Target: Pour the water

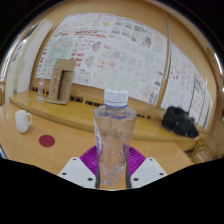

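A clear plastic water bottle [114, 135] with a white cap stands upright between my fingers. My gripper [112, 168] is shut on the bottle, with the purple pads [89, 160] pressed against its lower body on both sides. The bottle's base is hidden between the fingers. A white mug [23, 121] sits on the wooden table [60, 150] off to the left, beyond the fingers. A small dark red coaster [47, 141] lies on the table to the right of the mug.
A cardboard box [61, 82] stands on a raised wooden shelf at the back left. A black bag [181, 122] lies on the shelf at the right. Posters cover the wall behind.
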